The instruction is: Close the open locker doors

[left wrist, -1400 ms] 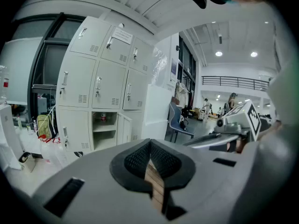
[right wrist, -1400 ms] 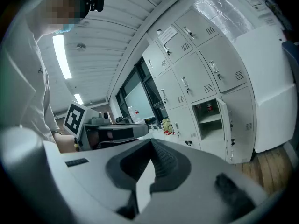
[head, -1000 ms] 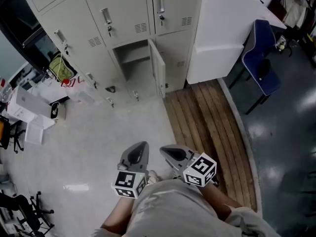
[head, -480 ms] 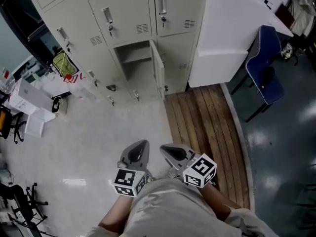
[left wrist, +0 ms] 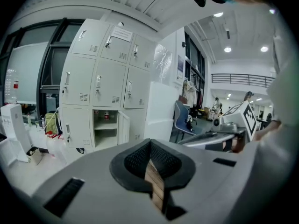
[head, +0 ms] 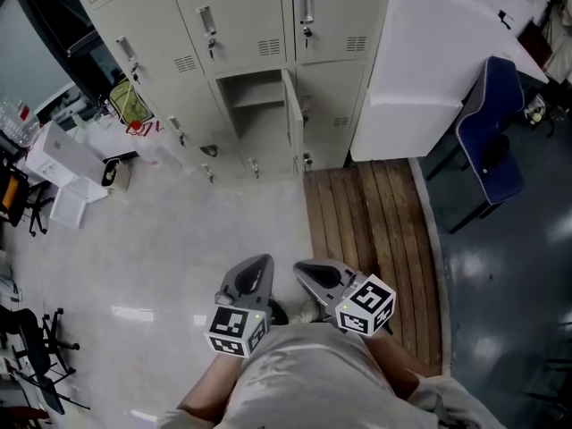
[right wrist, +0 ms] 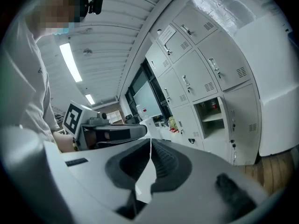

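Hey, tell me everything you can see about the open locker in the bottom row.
The open locker is a pale cream, metal-looking compartment in the bottom row, in the middle of the three columns in view. Its door, hinged on the right, stands swung well out over the floor, nearly edge-on in the head view. One shelf divides the inside, and a small red-and-white item sits on it. Nothing else touches the locker.
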